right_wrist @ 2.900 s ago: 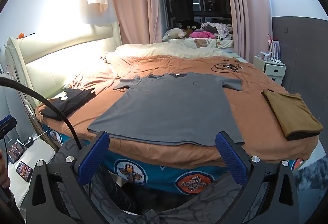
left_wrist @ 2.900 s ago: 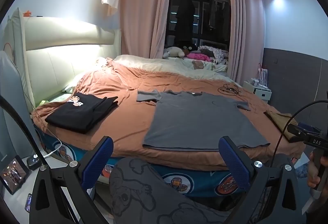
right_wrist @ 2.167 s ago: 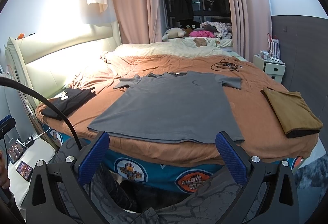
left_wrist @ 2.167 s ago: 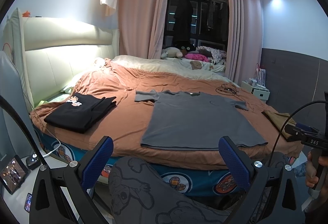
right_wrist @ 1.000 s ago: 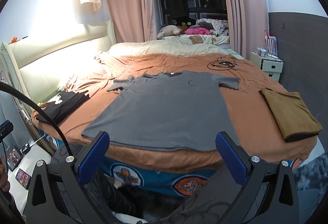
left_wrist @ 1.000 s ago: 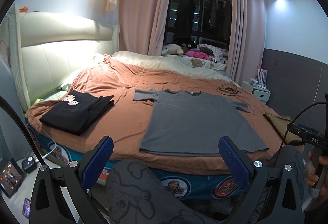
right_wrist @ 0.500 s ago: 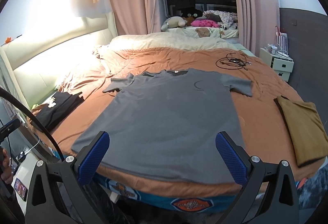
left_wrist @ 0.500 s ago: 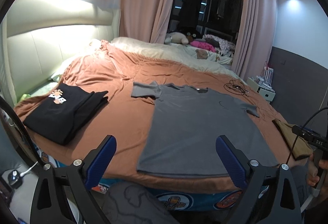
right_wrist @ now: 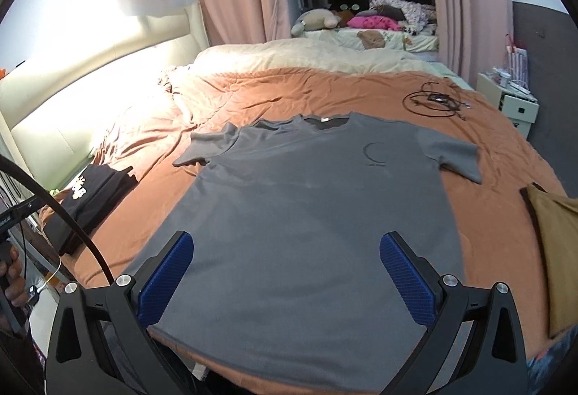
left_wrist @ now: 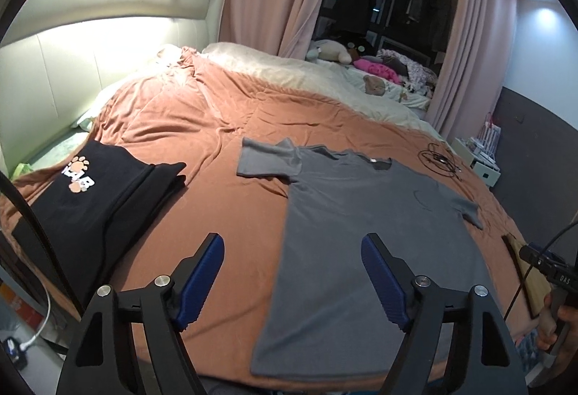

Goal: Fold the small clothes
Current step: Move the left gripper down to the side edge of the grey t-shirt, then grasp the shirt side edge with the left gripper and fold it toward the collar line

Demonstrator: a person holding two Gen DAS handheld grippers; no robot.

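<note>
Left wrist view: the left gripper, jaws spread, frames the grey T-shirt lying flat at centre-right; the frame's right edge cuts off the tan cloth.

Right wrist view: the right gripper, jaws spread and empty, hovers over the shirt's hem at lower centre; the folded black garment sits half-hidden at left.

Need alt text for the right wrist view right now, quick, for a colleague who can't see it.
A grey T-shirt lies flat, face up, on the orange bedspread, the open right tongs just above its hem. Folded black clothes lie at left, a folded tan garment at right.
</note>
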